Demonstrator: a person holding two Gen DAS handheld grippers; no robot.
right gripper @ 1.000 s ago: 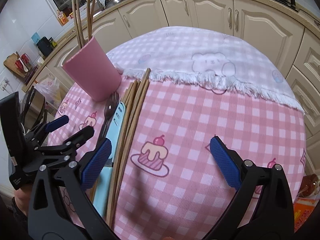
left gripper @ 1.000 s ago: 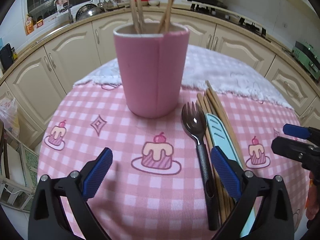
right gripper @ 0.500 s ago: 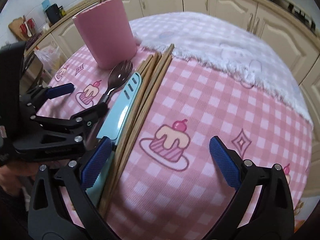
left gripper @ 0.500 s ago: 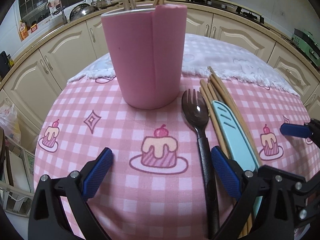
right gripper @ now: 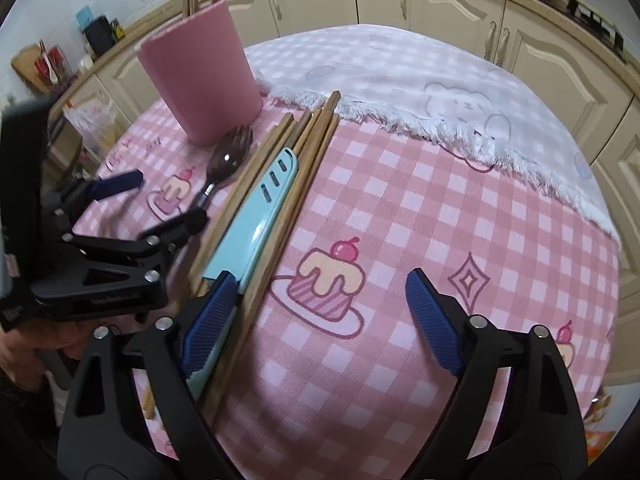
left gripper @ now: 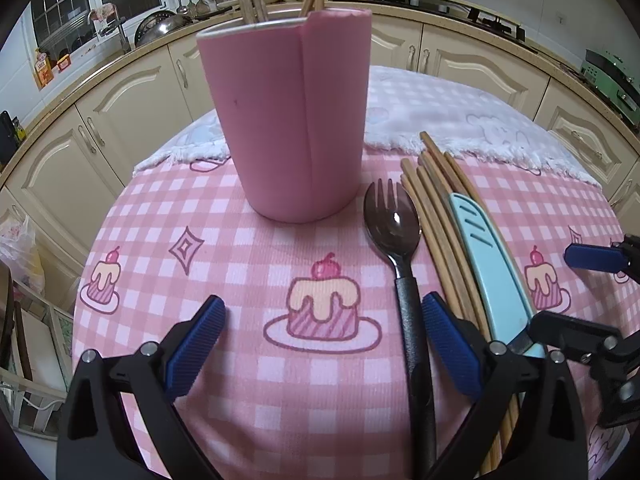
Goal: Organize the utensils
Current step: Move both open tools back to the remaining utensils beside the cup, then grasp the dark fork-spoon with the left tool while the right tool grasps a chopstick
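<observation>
Both your grippers hang spread and empty over the utensils beside the pink cup [left gripper: 294, 128].

Just right of the cup lie chopsticks [left gripper: 444, 216], knife [left gripper: 486, 256] and fork [left gripper: 394, 232], packed together: your left gripper [left gripper: 320, 344] or right gripper [right gripper: 316, 316] may snag several, or tip the cup.

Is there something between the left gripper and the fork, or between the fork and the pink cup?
Nothing visible blocks either. The left gripper is open just left of the fork handle, and the pink cup stands right behind the fork's head, bare cloth between.

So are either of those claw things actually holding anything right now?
No. Both the left gripper and right gripper have open jaws with nothing between them; the fork, knife and chopsticks lie untouched.
</observation>
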